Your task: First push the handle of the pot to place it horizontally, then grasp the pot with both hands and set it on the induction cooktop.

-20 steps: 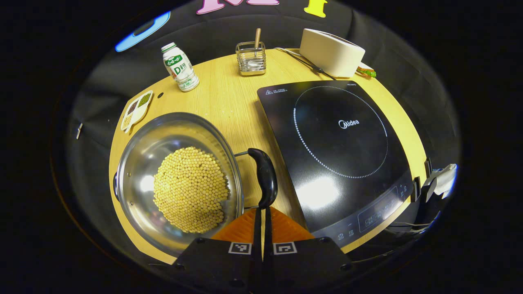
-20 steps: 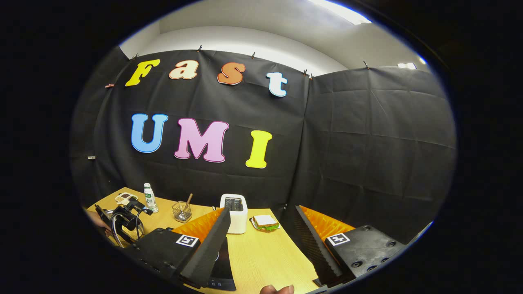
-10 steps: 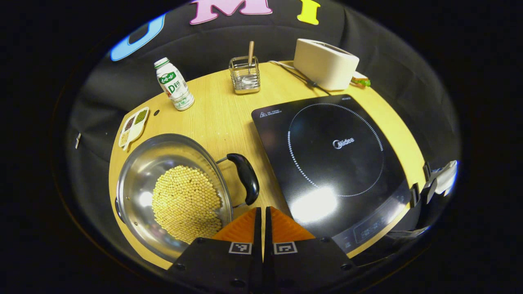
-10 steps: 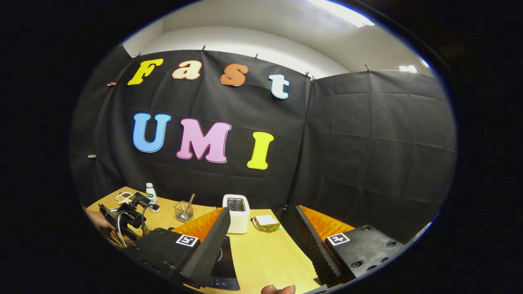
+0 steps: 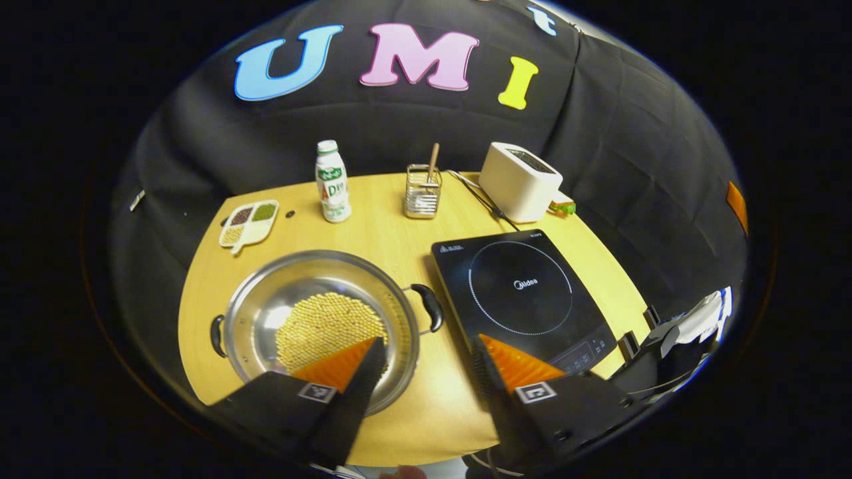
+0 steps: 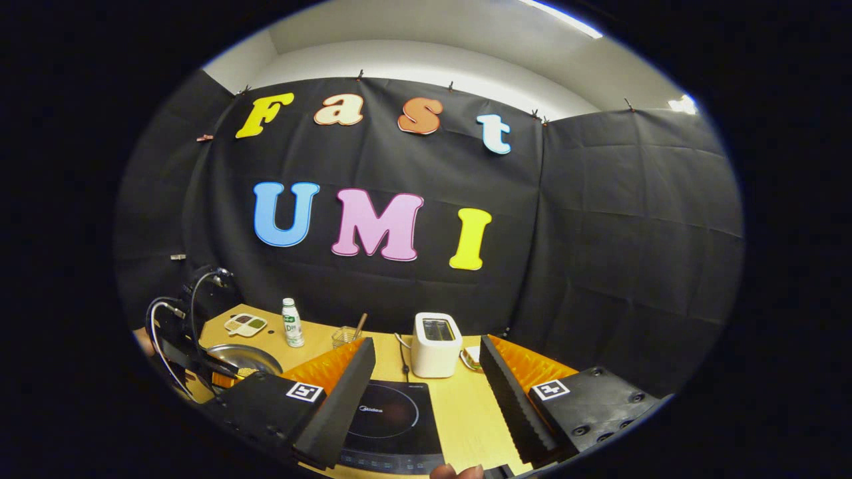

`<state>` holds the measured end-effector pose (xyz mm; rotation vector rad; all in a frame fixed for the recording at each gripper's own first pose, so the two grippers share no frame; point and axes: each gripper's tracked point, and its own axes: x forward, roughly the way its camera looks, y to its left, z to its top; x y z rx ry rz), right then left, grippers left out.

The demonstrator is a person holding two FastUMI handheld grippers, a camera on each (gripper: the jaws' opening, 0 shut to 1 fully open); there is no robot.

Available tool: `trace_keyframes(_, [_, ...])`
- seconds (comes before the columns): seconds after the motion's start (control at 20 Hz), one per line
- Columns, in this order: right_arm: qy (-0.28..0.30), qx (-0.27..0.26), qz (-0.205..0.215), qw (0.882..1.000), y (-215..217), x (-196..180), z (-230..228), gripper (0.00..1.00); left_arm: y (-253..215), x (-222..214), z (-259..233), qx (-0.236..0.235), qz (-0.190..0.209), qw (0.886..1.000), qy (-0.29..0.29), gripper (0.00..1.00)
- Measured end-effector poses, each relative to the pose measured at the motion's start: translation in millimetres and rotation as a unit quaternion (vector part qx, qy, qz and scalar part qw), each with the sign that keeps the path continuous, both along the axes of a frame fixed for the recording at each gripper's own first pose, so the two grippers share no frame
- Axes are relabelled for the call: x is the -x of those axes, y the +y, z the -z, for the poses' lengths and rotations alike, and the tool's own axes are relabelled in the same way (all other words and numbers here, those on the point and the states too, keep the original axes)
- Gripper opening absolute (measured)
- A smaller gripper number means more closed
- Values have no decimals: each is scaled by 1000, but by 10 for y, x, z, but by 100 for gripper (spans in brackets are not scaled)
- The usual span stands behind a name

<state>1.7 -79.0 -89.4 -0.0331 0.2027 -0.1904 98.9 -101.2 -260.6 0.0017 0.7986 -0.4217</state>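
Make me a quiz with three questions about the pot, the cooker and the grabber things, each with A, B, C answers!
1. Where is the pot?
A. On the table beside the induction cooktop
B. On top of the cooktop
C. Inside the toaster

2. How many black handles does the pot show?
A. None
B. Two
C. Five

3. How do the jaws of the left gripper stand?
A. Closed on a spoon
B. Closed on the bottle
C. Apart, holding nothing

Answers:
1 A, the pot rests on the wooden table, left of the cooktop in the left gripper view.
2 B, there is one handle near the cooktop and one handle on the far side.
3 C, a wide gap shows between its fingers.
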Motion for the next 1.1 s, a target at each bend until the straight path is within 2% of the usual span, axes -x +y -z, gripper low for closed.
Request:
trace_keyframes(0.05, [8, -5, -15, 1000, 150, -79, 59, 98, 151, 5, -36, -4, -8, 1000, -6, 94])
trace_keyframes(0.25, [47, -35, -72, 996, 683, -394, 390, 98, 710, -29, -121, 4, -44, 999, -29, 93])
trace_keyframes(0.5, [96, -75, -108, 987, 1180, -769, 823, 98, 1497, -161, 11, -12, -97, 995, -34, 93])
trace_keyframes(0.7, [137, -78, -126, 979, 1466, -1001, 1275, 98, 1954, -322, 191, -29, -120, 991, -40, 93])
trace_keyframes(0.8, [169, -80, -140, 972, 1643, -1083, 1581, 98, 2130, -401, 316, -32, -134, 990, -32, 91])
trace_keyframes(0.95, [222, -113, -152, 956, 1896, -1106, 1992, 99, 2315, -487, 534, -38, -145, 989, -12, 92])
trace_keyframes(1.1, [269, -133, -155, 941, 2136, -1137, 2348, 99, 2388, -579, 698, -24, -160, 987, 3, 93])
